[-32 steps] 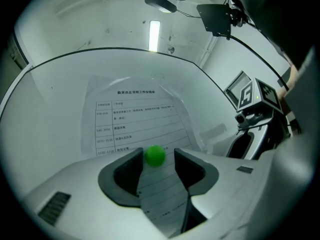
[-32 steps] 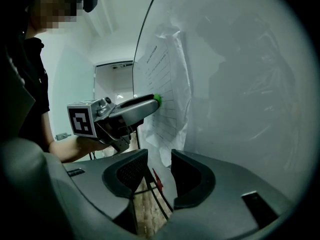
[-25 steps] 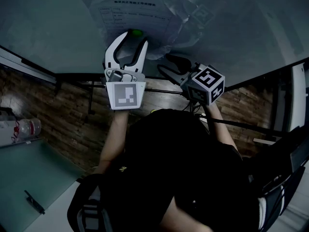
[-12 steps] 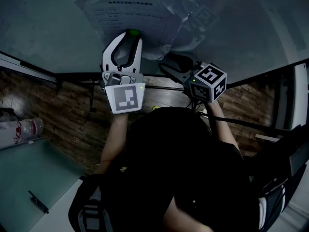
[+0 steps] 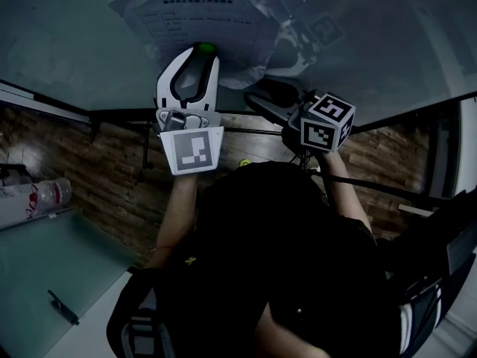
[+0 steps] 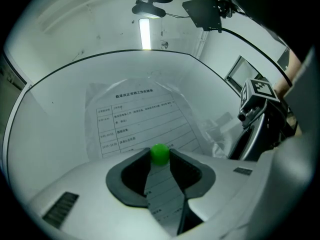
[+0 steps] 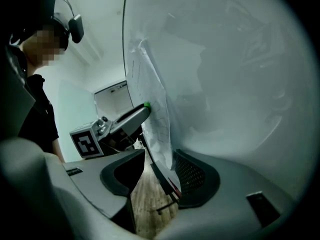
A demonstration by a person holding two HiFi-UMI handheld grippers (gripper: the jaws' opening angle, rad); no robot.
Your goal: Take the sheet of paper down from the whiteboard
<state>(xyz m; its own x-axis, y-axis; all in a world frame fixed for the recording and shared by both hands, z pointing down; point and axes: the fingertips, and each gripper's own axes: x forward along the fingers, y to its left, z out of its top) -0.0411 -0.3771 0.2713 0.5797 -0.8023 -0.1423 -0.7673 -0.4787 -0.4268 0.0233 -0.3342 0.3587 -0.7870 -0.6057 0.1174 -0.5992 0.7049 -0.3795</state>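
A printed sheet point(image 5: 197, 17) in a crinkled clear sleeve hangs on the whiteboard point(image 5: 373, 28), pinned near its lower edge by a green magnet point(image 5: 205, 48). My white left gripper point(image 5: 206, 51) reaches up to the board. In the left gripper view its jaws are closing, and both tips touch the green magnet point(image 6: 160, 154) over the sheet point(image 6: 140, 119). My black right gripper point(image 5: 257, 99) sits just right of it at the sheet's lower right corner. In the right gripper view that gripper point(image 7: 159, 156) stands wide open, with the sheet's point(image 7: 150, 114) loose edge hanging between the jaws.
The whiteboard's lower frame bar point(image 5: 112, 114) runs under both grippers, above a wooden floor point(image 5: 112, 177). A plastic bottle point(image 5: 45, 195) and a pen point(image 5: 63, 308) lie on a glass table point(image 5: 45, 267) at the lower left. A dark chair point(image 5: 440, 274) stands at the right.
The left jaws have narrowed onto the green magnet. The right gripper has rolled, turning its marker cube, and stays by the sheet's lower right corner.
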